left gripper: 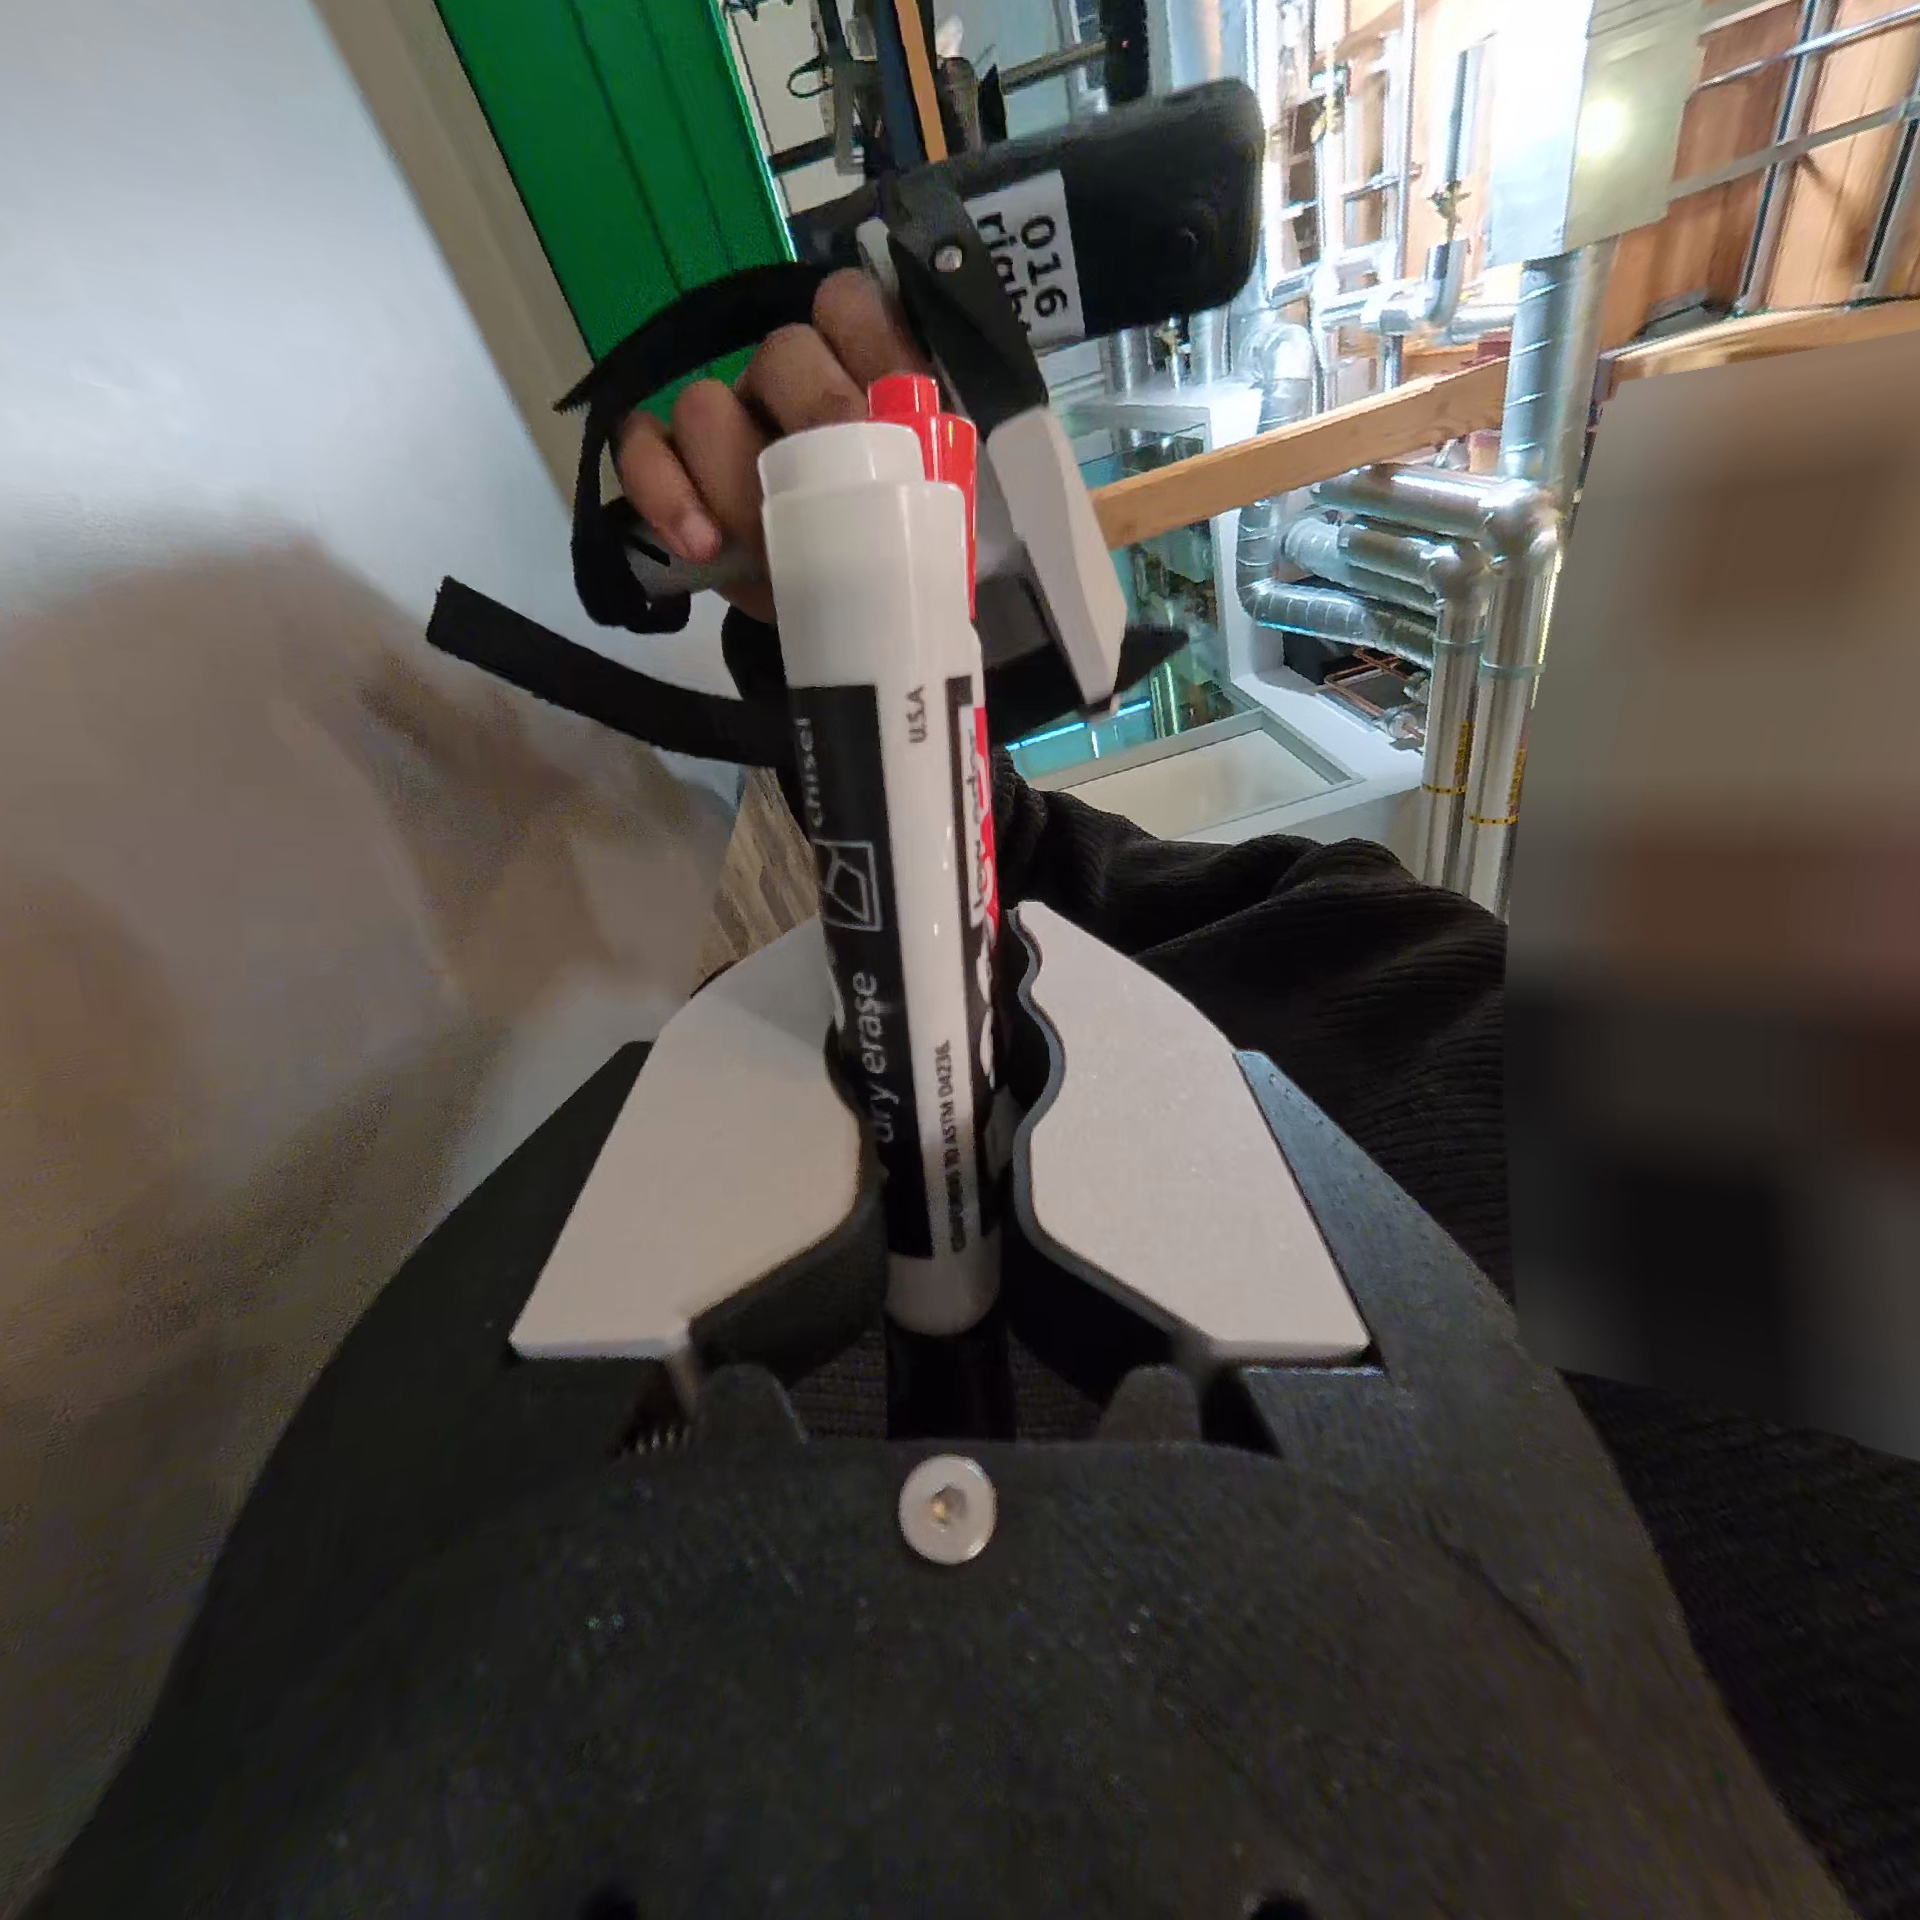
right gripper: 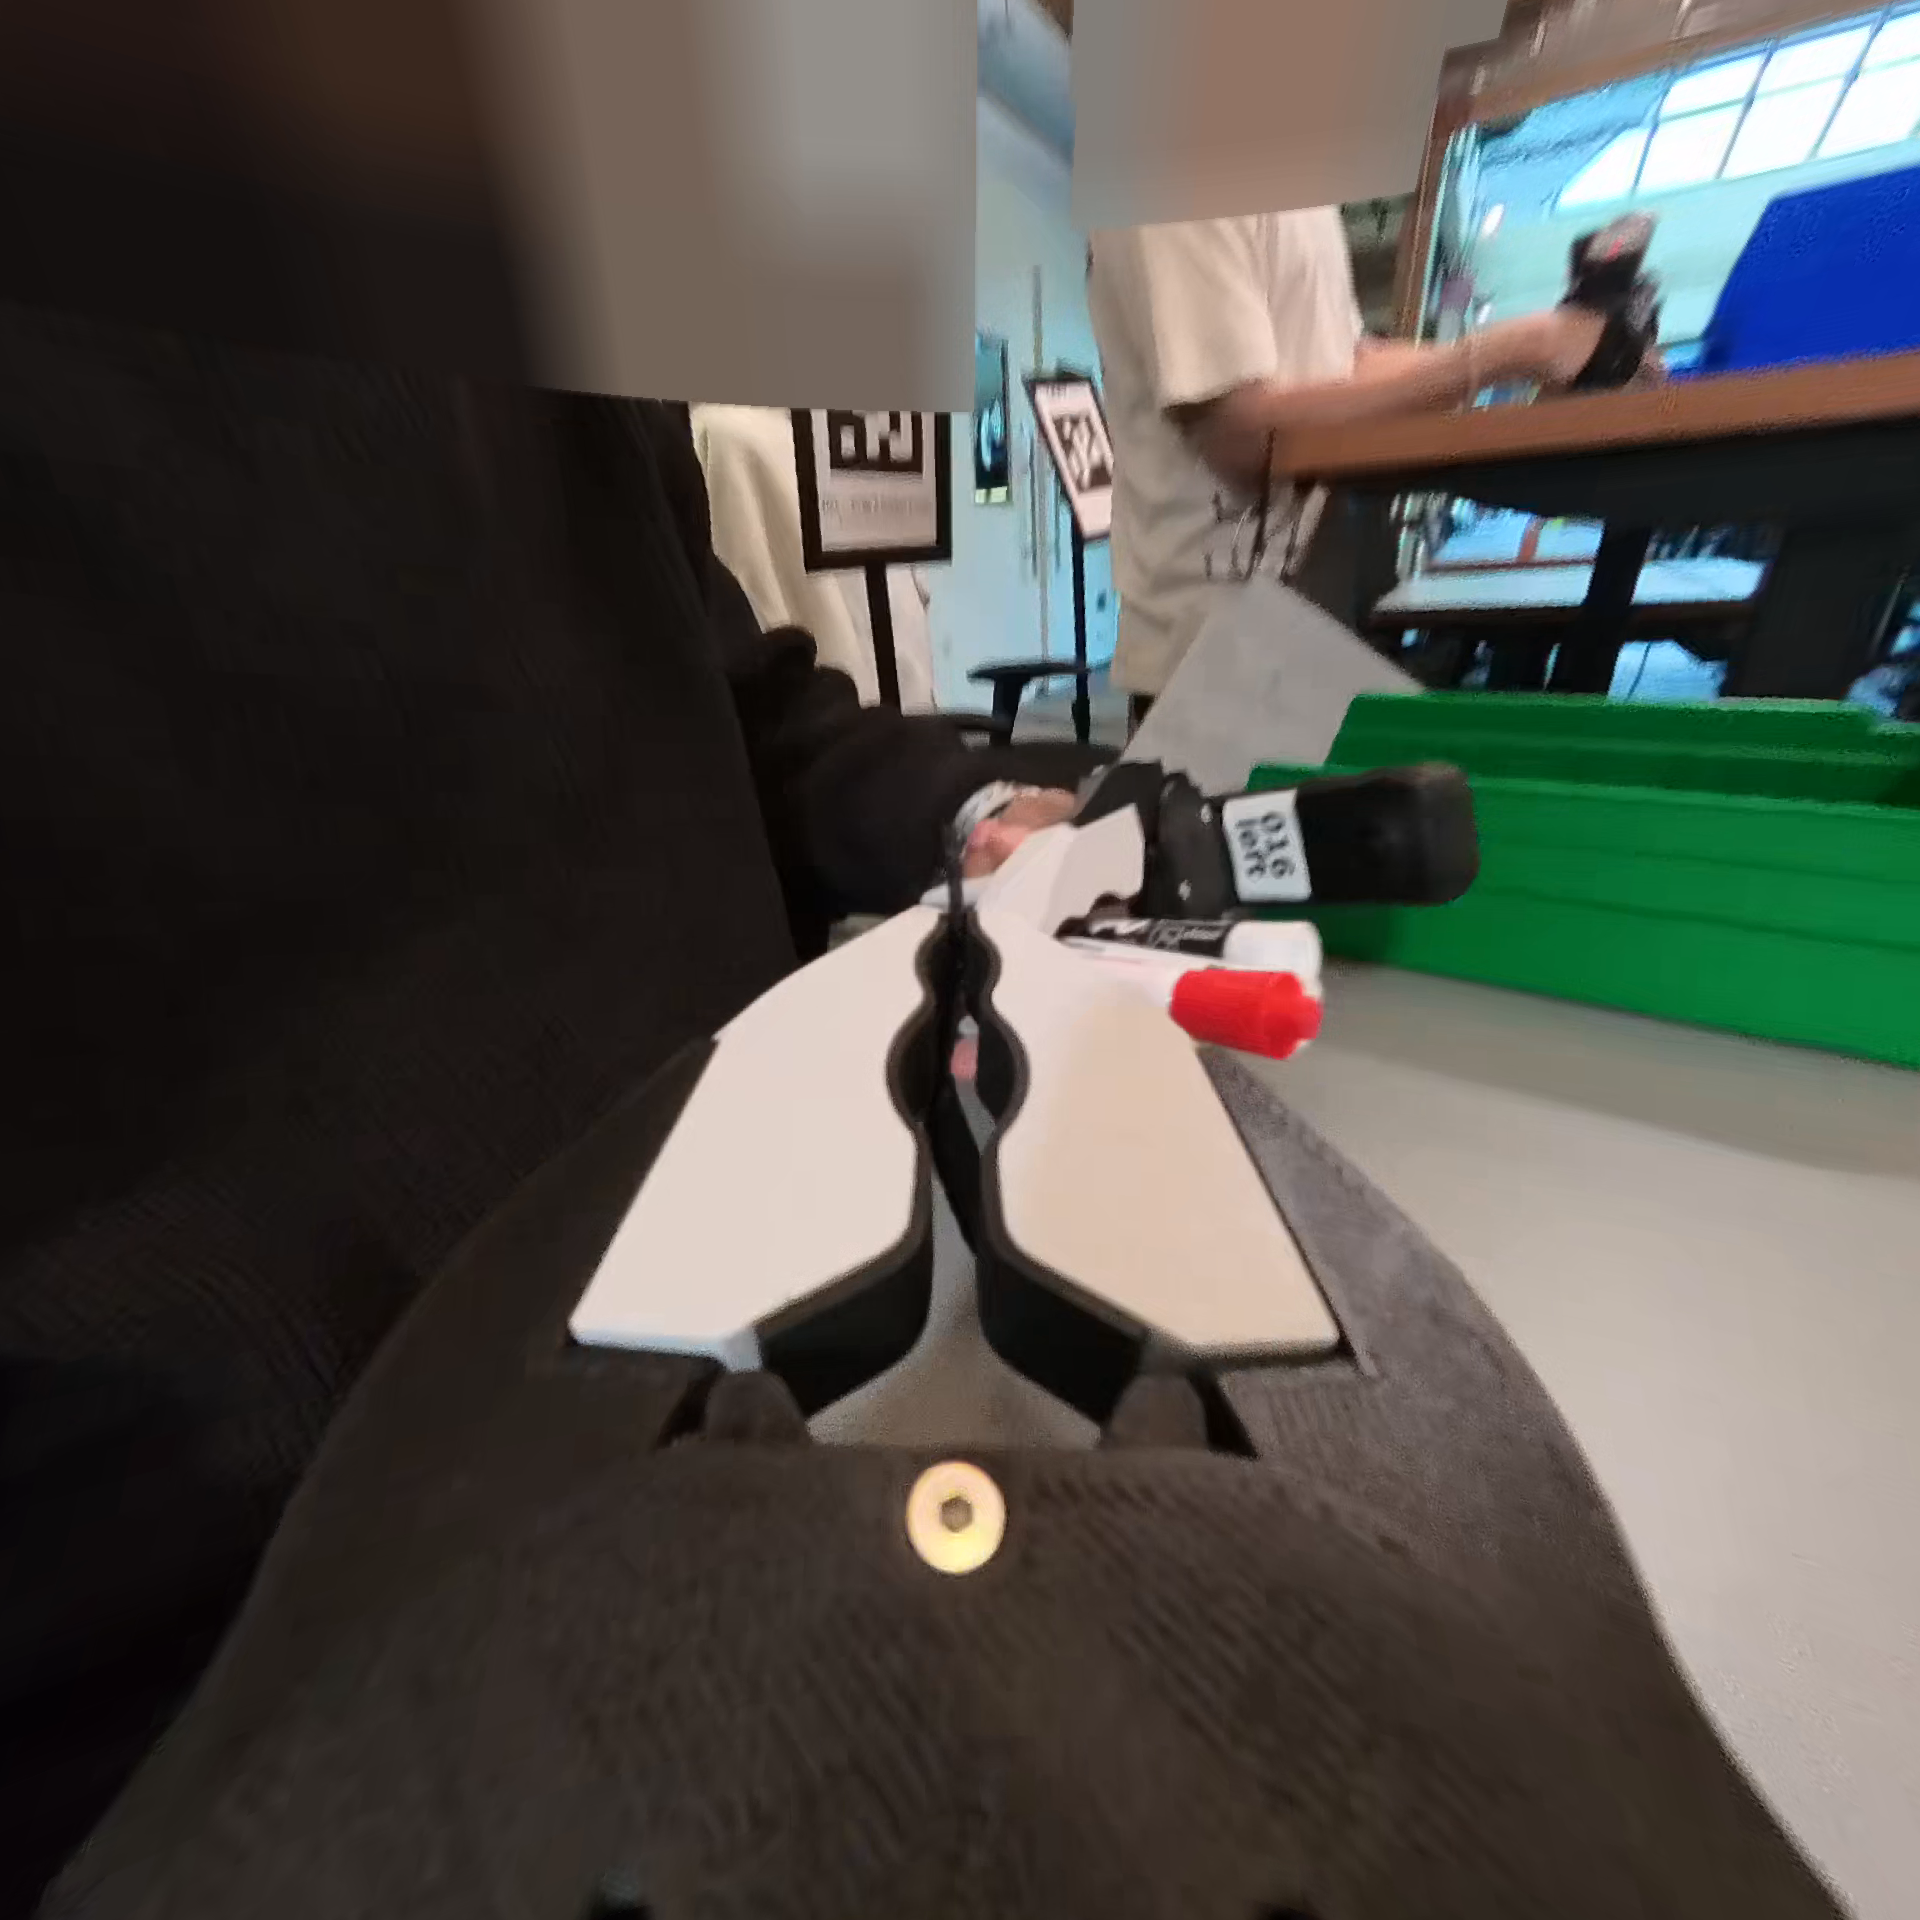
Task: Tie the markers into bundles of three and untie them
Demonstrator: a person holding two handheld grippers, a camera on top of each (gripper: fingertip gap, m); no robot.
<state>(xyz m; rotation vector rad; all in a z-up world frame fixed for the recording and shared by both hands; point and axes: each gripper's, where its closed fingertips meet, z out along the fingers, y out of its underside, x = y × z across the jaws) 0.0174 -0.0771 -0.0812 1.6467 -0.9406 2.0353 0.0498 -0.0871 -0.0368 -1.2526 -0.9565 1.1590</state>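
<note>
My left gripper [left gripper: 920, 971] is shut on a bundle of markers [left gripper: 904, 831], which stand up between its fingers. A white-bodied marker is in front, with two red caps [left gripper: 940, 436] behind it. A black strap [left gripper: 592, 670] runs from behind the bundle out to the left. My right gripper [left gripper: 1049, 623], held by a hand, is right behind the bundle's top. In the right wrist view my right gripper [right gripper: 951, 930] is shut on the thin black strap [right gripper: 952, 904] at its tips. Beyond it my left gripper [right gripper: 1049, 883] holds the markers [right gripper: 1242, 1008] level above the table.
A grey table top [right gripper: 1662, 1403] lies under the grippers. Stacked green bins [right gripper: 1621, 894] stand at the far right. A dark sleeve [left gripper: 1309, 997] is close behind the left gripper. A person in a white shirt [right gripper: 1216, 436] stands at a wooden table farther back. My right fingertips sit around 6 cm from my left ones.
</note>
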